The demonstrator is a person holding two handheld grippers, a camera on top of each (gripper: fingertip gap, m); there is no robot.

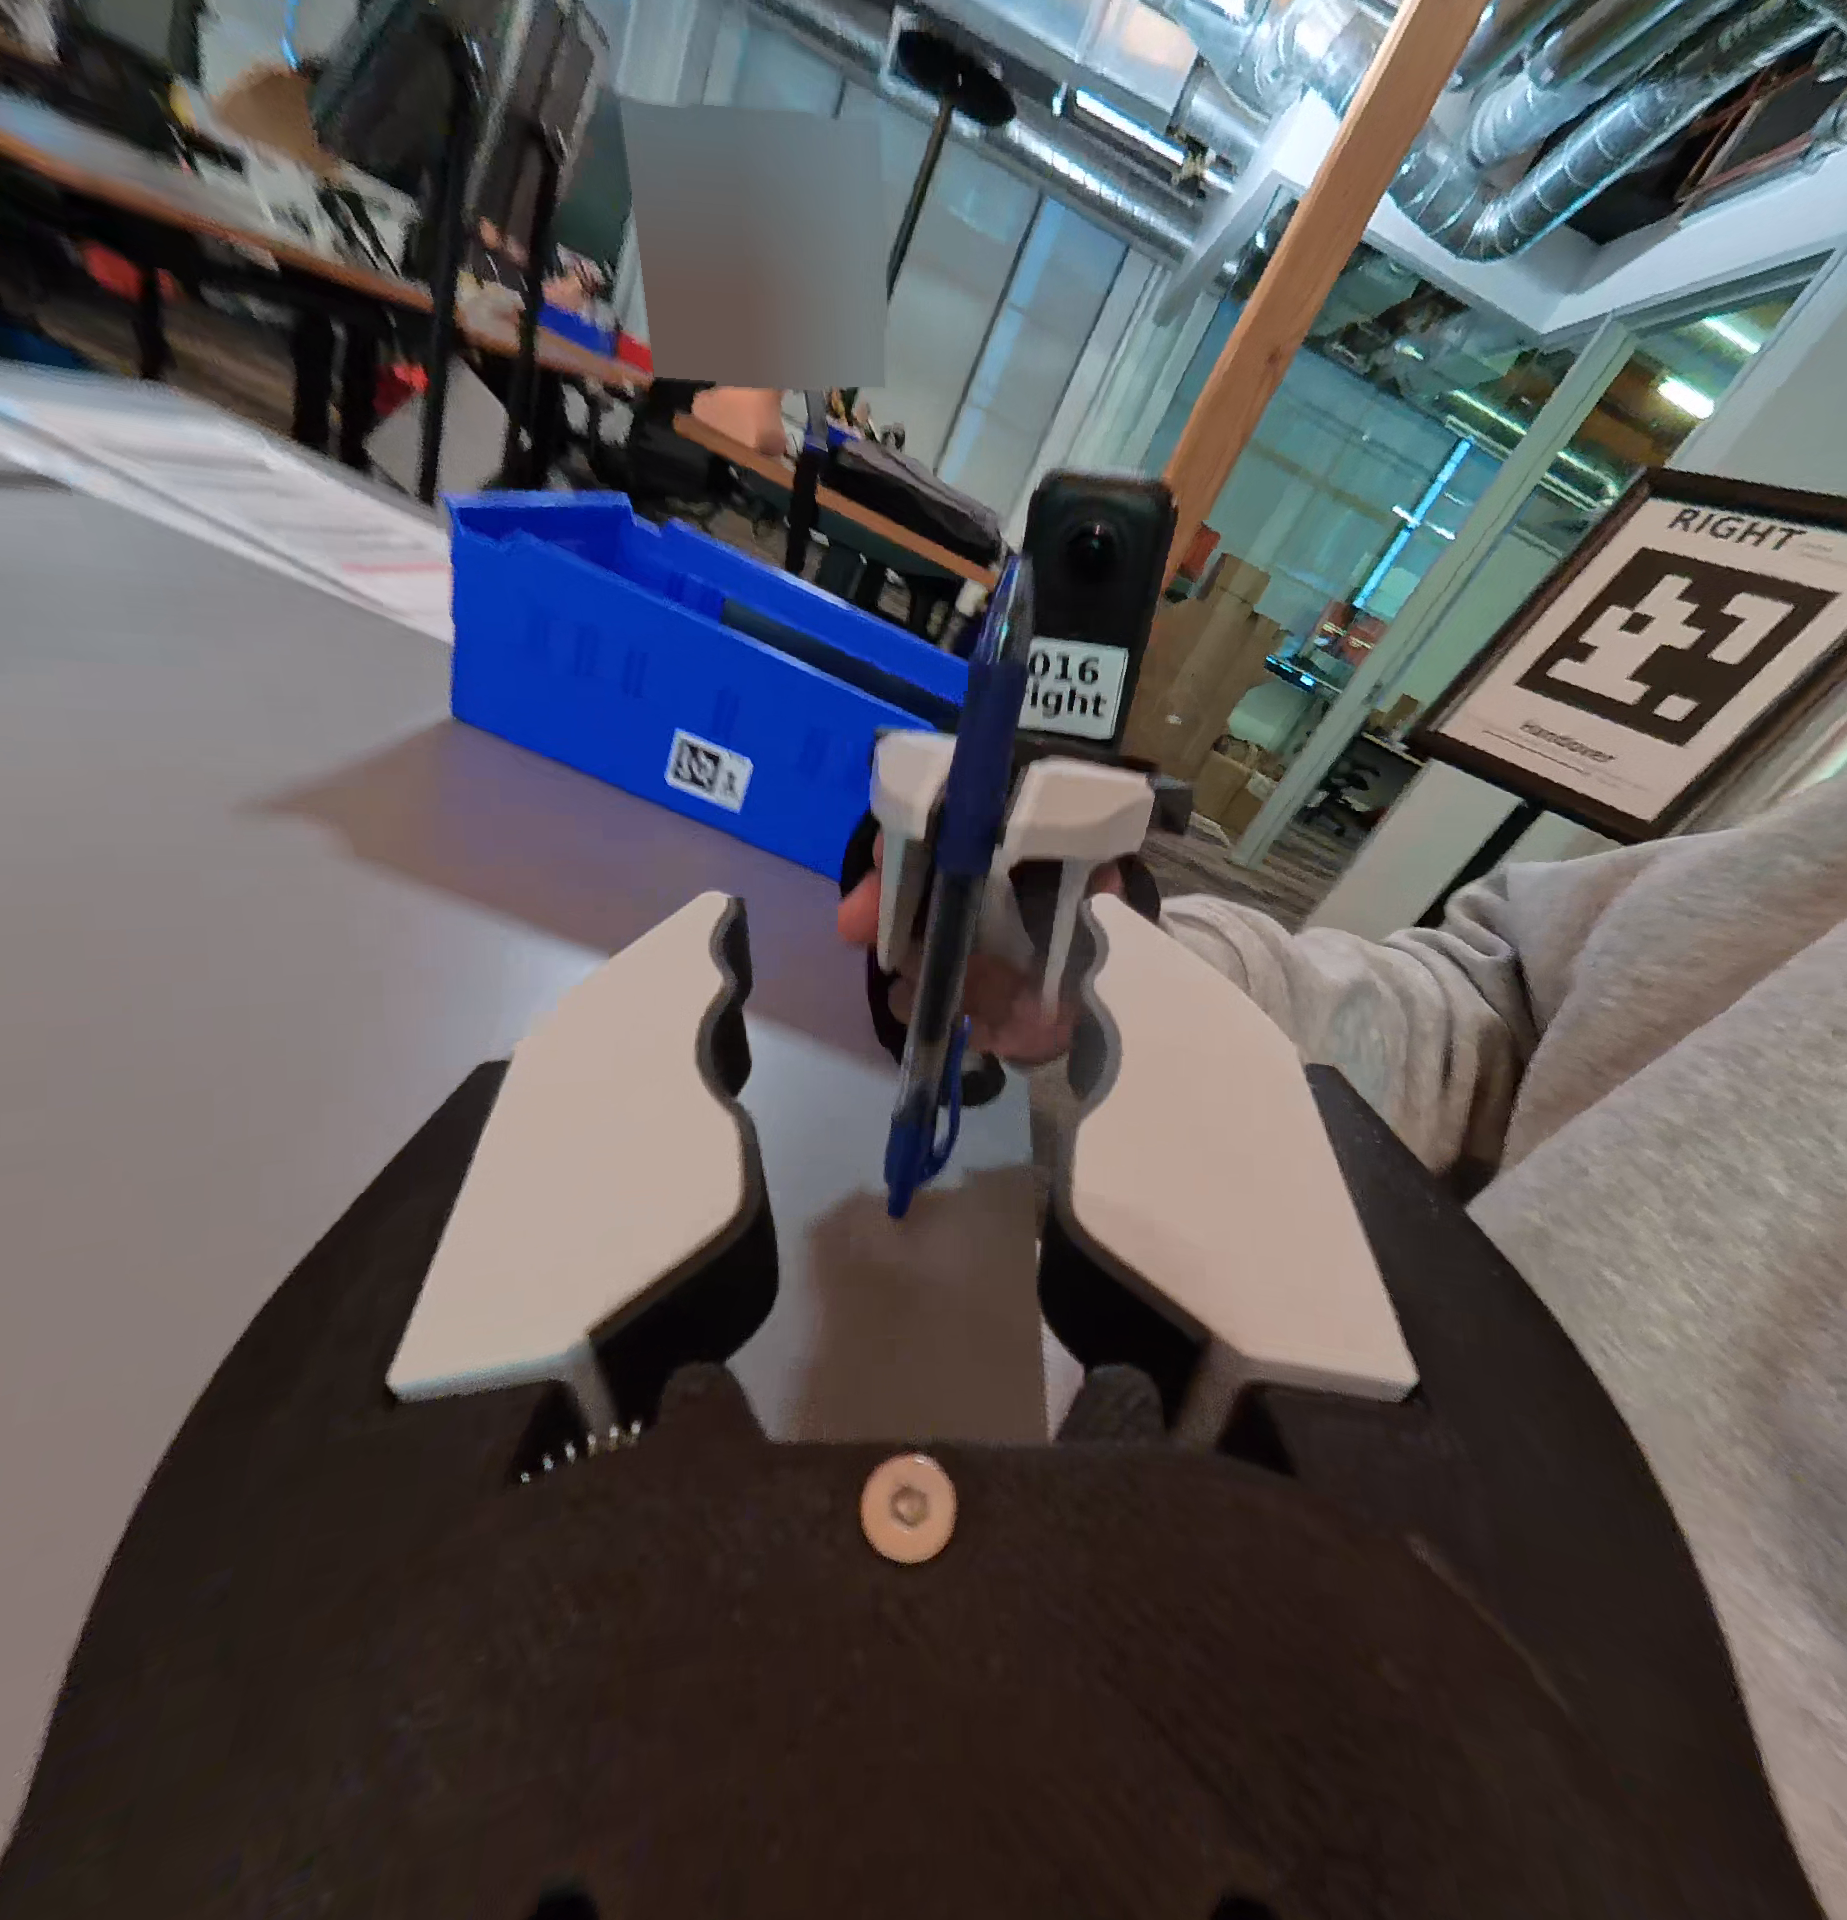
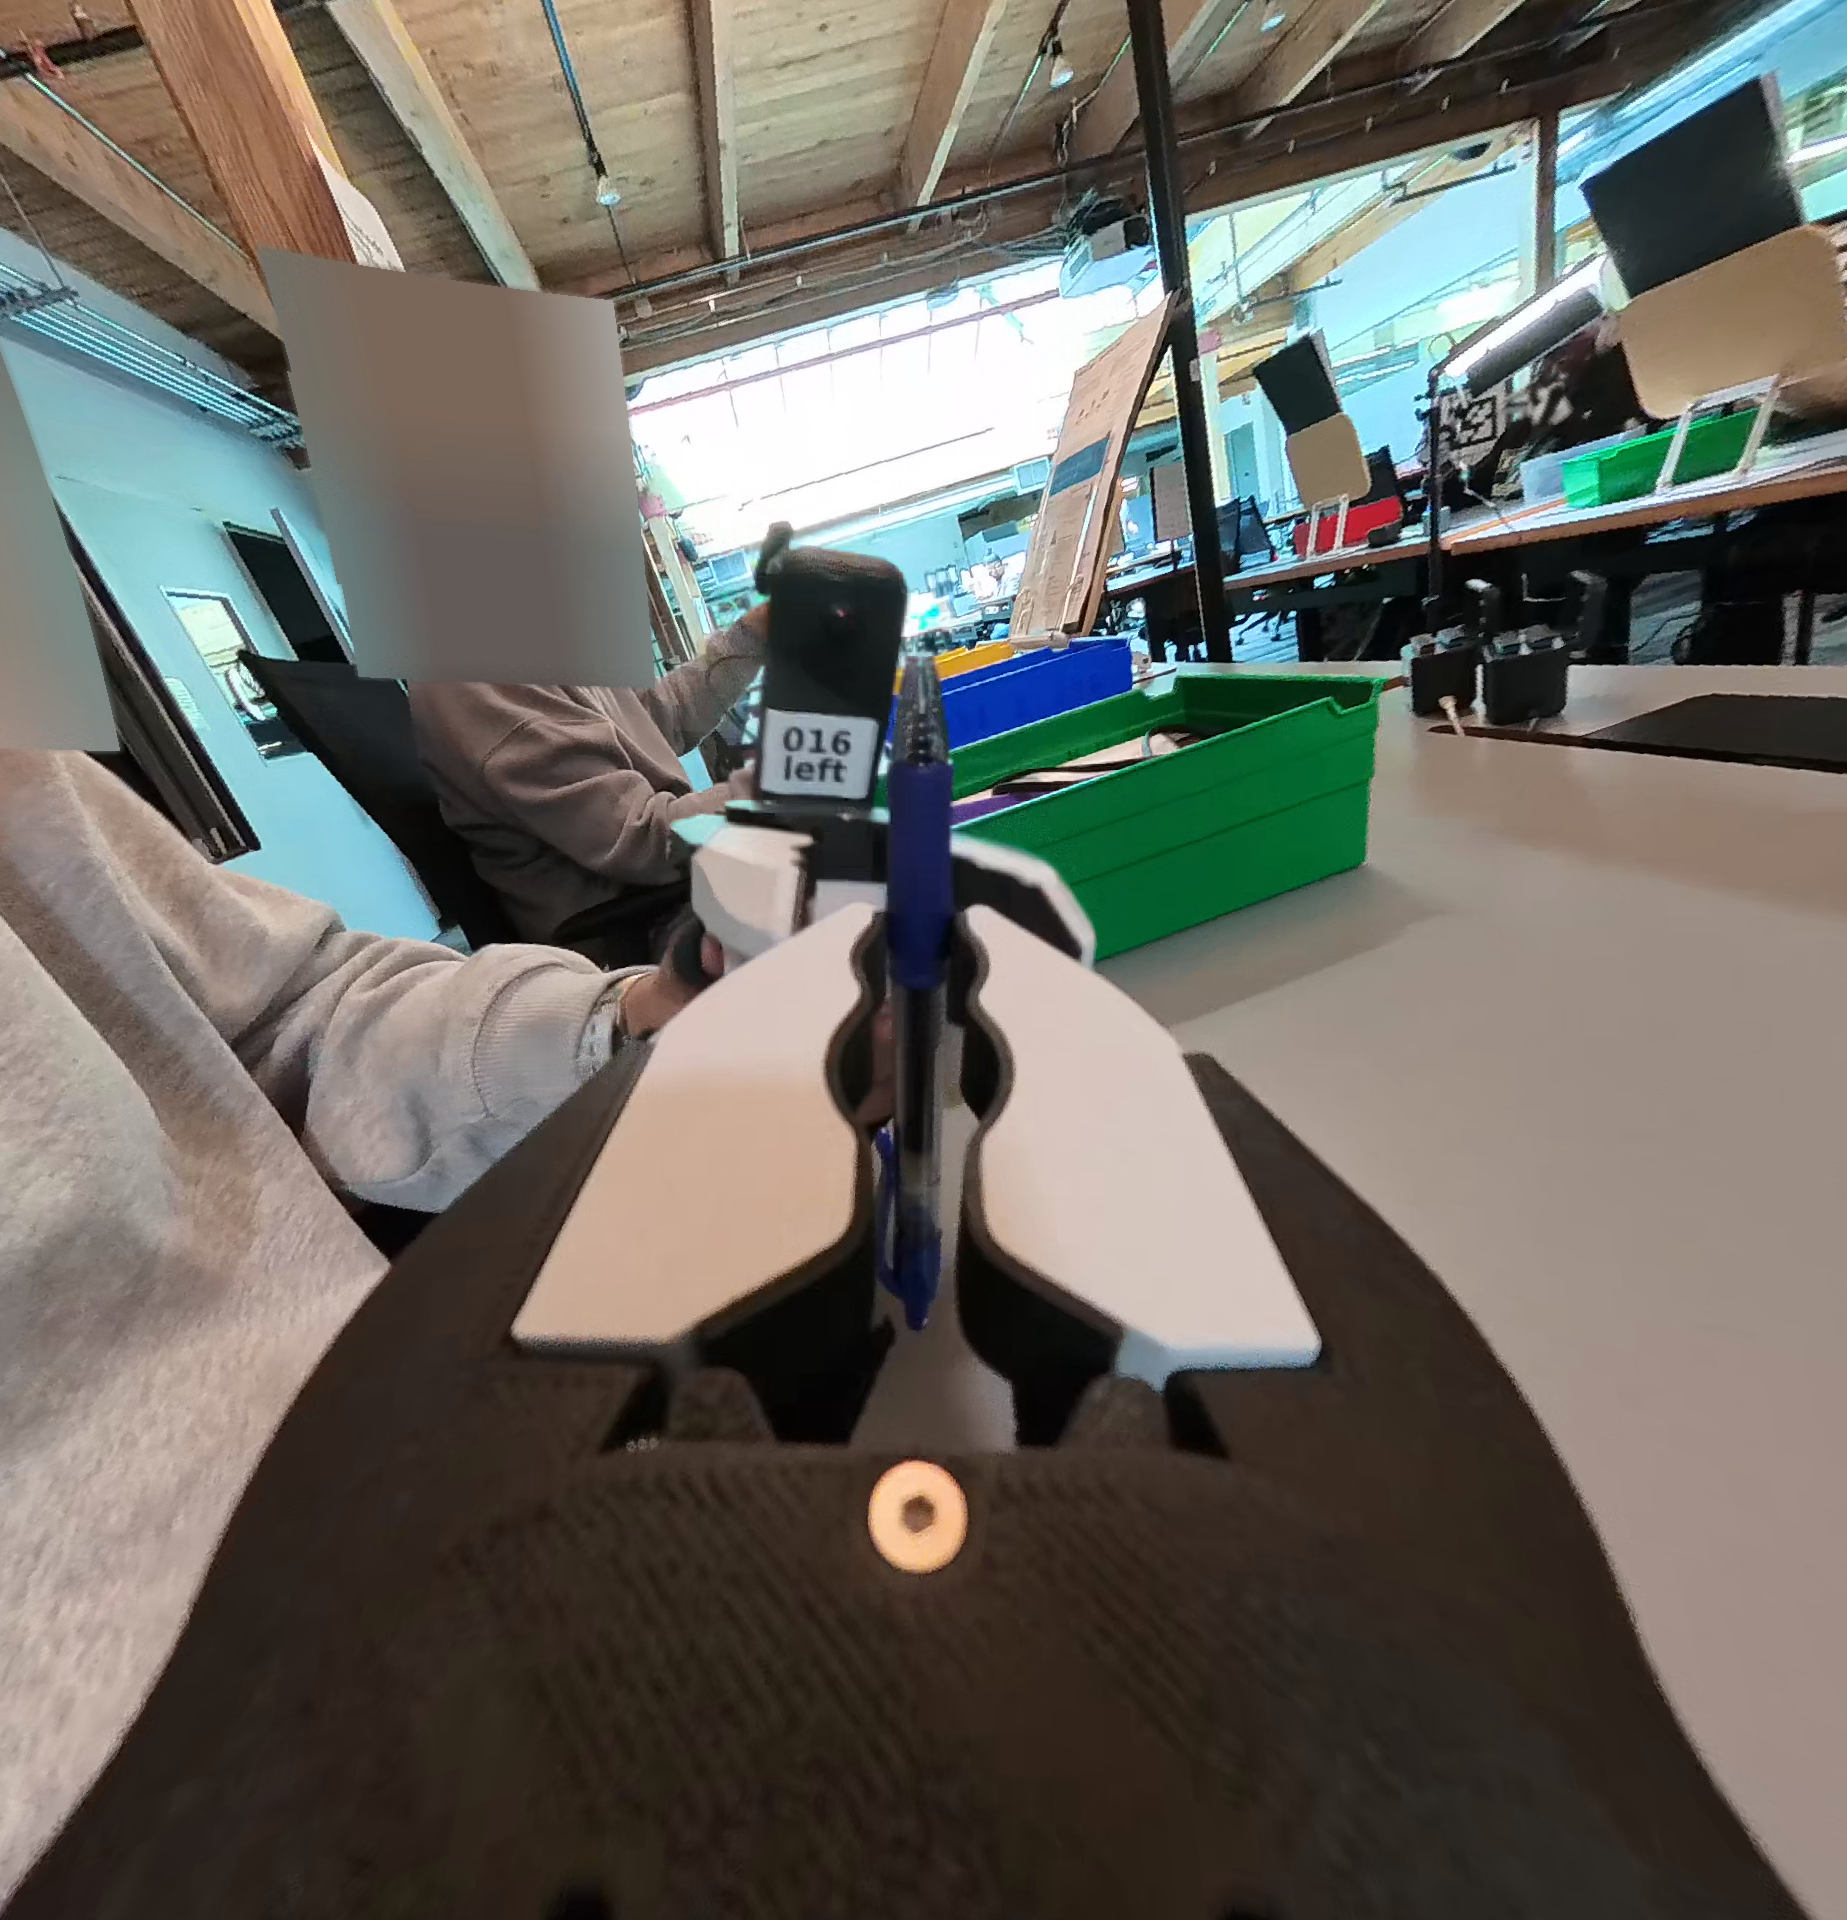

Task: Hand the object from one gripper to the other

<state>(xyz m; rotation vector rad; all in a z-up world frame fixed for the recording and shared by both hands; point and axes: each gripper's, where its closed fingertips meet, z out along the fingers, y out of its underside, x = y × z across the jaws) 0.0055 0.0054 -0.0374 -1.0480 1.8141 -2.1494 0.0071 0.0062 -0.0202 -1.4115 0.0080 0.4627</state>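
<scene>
A blue pen (image 2: 919,831) stands upright, clamped in my right gripper (image 2: 919,935) at its blue grip section, clip end down. In the left wrist view the right gripper (image 1: 986,821) faces me with the pen (image 1: 976,748) held above the grey table (image 1: 171,935). My left gripper (image 1: 914,935) is open and empty. Its white fingers (image 1: 628,1143) stand on either side of the pen's lower end without touching it. In the right wrist view the left gripper (image 2: 888,883) shows just behind the pen.
A blue bin (image 1: 607,665) stands on the table behind the grippers. A green bin (image 2: 1189,800) stands to the right, with a black mat (image 2: 1729,727) and small black devices (image 2: 1501,675) farther off. Grey sleeves (image 1: 1521,1039) flank the grippers. A seated person (image 2: 566,769) is behind. Left and right tips are no more than a few centimetres apart.
</scene>
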